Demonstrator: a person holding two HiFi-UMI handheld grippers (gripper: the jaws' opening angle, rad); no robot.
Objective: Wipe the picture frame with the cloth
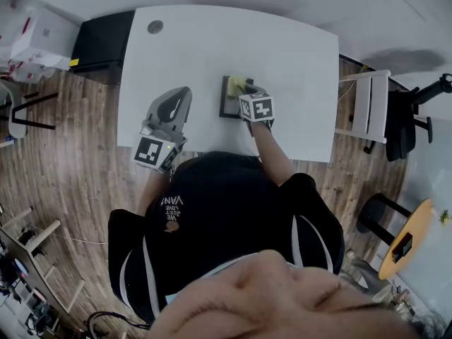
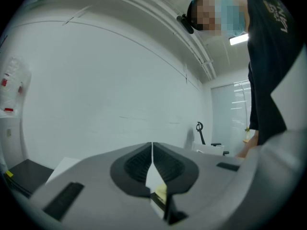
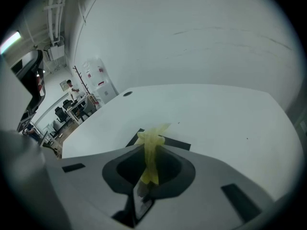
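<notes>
A dark picture frame (image 1: 230,99) lies flat near the middle of the white table (image 1: 212,48). My right gripper (image 1: 244,92) is over it, shut on a yellow cloth (image 1: 236,85). In the right gripper view the yellow cloth (image 3: 150,152) sticks out between the closed jaws, with the frame's dark edge (image 3: 178,144) just beyond. My left gripper (image 1: 175,104) is shut and holds nothing, tilted up over the table's left front part, away from the frame. In the left gripper view the left gripper (image 2: 152,150) points at a white wall.
A dark cabinet (image 1: 104,44) stands at the table's left end. A white chair (image 1: 367,108) and a black office chair (image 1: 409,119) are to the right. A small round grommet (image 1: 155,27) sits in the table's far left corner. The person's body is at the near edge.
</notes>
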